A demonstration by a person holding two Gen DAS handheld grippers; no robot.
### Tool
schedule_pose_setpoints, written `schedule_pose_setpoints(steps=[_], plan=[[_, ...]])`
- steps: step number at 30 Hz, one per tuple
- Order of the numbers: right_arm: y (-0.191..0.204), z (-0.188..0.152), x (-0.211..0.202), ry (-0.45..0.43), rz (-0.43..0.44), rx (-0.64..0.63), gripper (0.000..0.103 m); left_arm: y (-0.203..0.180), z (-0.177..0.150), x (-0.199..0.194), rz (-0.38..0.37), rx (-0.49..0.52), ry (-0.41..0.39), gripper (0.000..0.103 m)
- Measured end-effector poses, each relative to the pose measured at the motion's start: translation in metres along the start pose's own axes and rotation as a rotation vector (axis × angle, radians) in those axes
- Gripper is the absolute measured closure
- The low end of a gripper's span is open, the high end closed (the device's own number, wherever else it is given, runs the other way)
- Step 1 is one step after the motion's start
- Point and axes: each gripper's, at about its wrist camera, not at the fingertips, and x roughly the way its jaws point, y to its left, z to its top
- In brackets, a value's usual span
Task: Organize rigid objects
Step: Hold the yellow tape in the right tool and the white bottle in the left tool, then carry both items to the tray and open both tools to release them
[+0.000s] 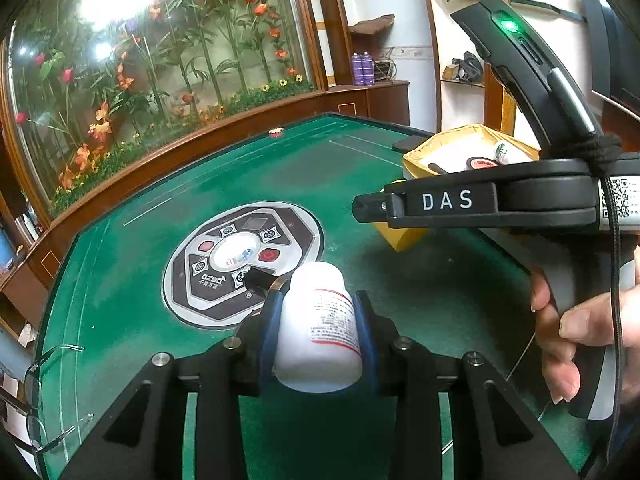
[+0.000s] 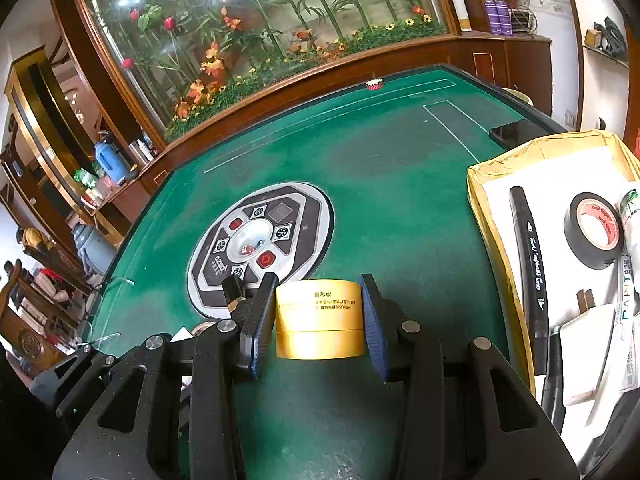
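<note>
In the left wrist view my left gripper [image 1: 318, 300] is shut on a white plastic bottle [image 1: 320, 336] with a red-framed label, its blue pads pressing on both sides. It hangs tilted over the green table [image 1: 400, 300]. In the right wrist view my right gripper [image 2: 319, 284] is shut on a yellow tape roll [image 2: 320, 320], which stands on edge between the pads. A yellow box [image 2: 492, 216] lies close to the right of it, holding a black marker [image 2: 528, 256], a black tape roll [image 2: 594, 236] and a white tube [image 2: 632, 216].
A round control panel [image 2: 260, 248] sits in the middle of the table. A person's hand [image 1: 568, 340] holds the other tool's black housing [image 1: 460, 200] at the right. Eyeglasses [image 1: 40, 400] lie at the left edge, a black phone [image 2: 516, 132] behind the box.
</note>
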Motion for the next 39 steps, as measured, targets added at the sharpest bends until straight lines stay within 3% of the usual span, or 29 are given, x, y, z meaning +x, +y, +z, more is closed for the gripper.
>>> schedule_pose_setpoints(steps=[18, 27, 36, 39], plan=[[-0.007, -0.004, -0.007, -0.024, 0.001, 0.025, 0.063, -0.006, 0.004, -0.003, -0.009, -0.012, -0.015, 0.067], [-0.035, -0.006, -0.055, -0.166, -0.019, 0.123, 0.063, -0.036, 0.023, -0.015, -0.162, -0.083, -0.054, 0.067], [-0.099, -0.014, -0.116, -0.265, -0.107, 0.227, 0.063, -0.085, 0.043, -0.010, -0.298, -0.090, -0.068, 0.067], [-0.122, -0.014, -0.133, -0.288, -0.174, 0.265, 0.063, -0.104, 0.051, -0.003, -0.353, -0.090, -0.052, 0.067]])
